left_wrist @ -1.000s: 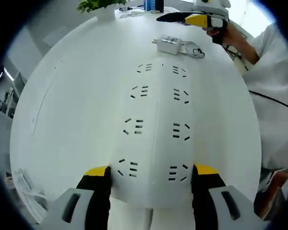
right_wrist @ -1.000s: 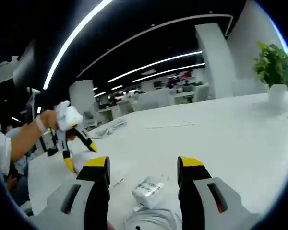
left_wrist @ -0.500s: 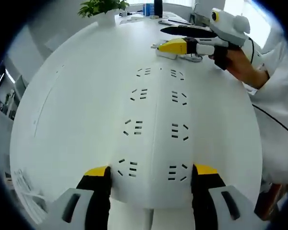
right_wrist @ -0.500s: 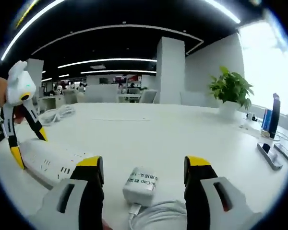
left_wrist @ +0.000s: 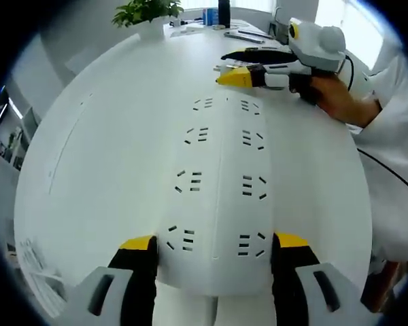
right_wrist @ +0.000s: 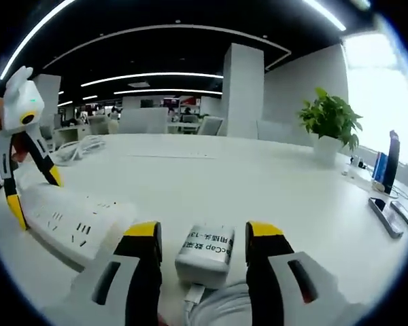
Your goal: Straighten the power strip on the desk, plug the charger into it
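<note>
A long white power strip [left_wrist: 221,170] lies on the white desk [left_wrist: 109,149], running away from me. Its near end sits between the jaws of my left gripper [left_wrist: 214,243], which press against its sides. In the right gripper view the strip [right_wrist: 71,221] lies at the left, with the left gripper [right_wrist: 34,195] astride its end. A white charger [right_wrist: 207,248] with a coiled white cable [right_wrist: 221,305] lies between the jaws of my right gripper [right_wrist: 202,231]; narrow gaps show on both sides. Beyond the strip's far end, the right gripper [left_wrist: 226,66] hides the charger.
A potted plant [right_wrist: 333,119] stands at the desk's far side. A phone on a stand [right_wrist: 389,163] and a flat phone [right_wrist: 384,217] lie to the right. A person's white sleeve [left_wrist: 394,102] is at the right. Papers [left_wrist: 37,261] lie near the desk's edge.
My right gripper has come down around the charger and its jaws have narrowed towards it. The left gripper and the power strip have stayed put.
</note>
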The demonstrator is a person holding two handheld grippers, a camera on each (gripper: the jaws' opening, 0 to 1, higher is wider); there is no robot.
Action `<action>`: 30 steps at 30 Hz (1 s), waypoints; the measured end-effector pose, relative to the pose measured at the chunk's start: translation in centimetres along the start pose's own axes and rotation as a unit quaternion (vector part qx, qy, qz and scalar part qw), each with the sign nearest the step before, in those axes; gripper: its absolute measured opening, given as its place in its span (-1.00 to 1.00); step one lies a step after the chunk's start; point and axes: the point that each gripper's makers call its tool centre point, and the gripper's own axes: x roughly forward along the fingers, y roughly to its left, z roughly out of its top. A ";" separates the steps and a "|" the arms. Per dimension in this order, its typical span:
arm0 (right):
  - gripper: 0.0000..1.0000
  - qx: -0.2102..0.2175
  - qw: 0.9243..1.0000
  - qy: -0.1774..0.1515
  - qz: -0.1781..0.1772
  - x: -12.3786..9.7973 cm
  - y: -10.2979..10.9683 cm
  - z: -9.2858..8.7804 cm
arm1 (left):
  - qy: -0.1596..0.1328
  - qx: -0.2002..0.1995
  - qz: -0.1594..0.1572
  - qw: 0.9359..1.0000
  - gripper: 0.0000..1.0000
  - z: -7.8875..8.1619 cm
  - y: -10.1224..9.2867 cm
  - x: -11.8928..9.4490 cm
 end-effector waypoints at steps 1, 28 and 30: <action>-0.24 -0.005 1.000 0.000 0.010 0.0 0.1 0.0 | 0.000 0.000 0.000 1.000 0.38 0.0 0.0 0.0; -0.41 -0.058 0.949 0.012 0.310 -1.5 1.9 -1.3 | 0.058 0.021 -0.011 0.998 0.37 0.3 -0.1 0.2; -0.39 -0.069 0.949 0.021 0.305 -1.5 2.1 -1.6 | 0.052 0.024 -0.013 0.998 0.37 0.3 -0.1 0.2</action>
